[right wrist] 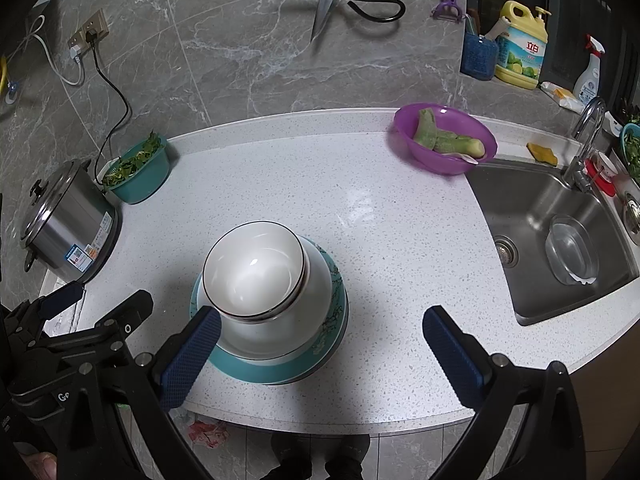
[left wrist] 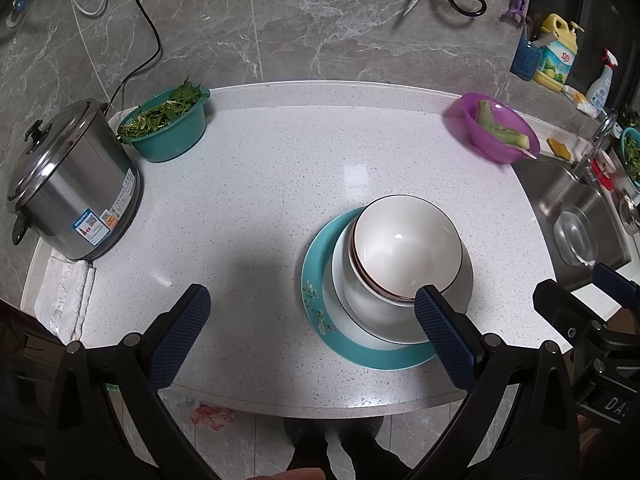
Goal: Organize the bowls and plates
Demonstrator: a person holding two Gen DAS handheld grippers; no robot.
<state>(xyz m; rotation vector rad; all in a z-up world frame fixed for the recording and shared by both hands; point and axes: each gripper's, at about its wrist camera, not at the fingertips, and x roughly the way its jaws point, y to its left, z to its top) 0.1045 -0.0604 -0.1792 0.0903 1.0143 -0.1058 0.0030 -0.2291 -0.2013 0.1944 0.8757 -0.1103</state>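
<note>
One stack, lower centre of both views: white bowls [left wrist: 404, 244] nested on a white plate [left wrist: 360, 312] atop a teal floral plate [left wrist: 316, 300], largest lowest for stability, on the speckled surface [left wrist: 260, 184]. Left tongs [left wrist: 312, 316] and right tongs [right wrist: 320, 340] both spread wide, empty, flanking it.

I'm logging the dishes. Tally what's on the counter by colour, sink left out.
Teal: 2, the plate and the greens bowl
White: 3, a plate and two stacked bowls
Purple: 1, a bowl
Total: 6
</note>
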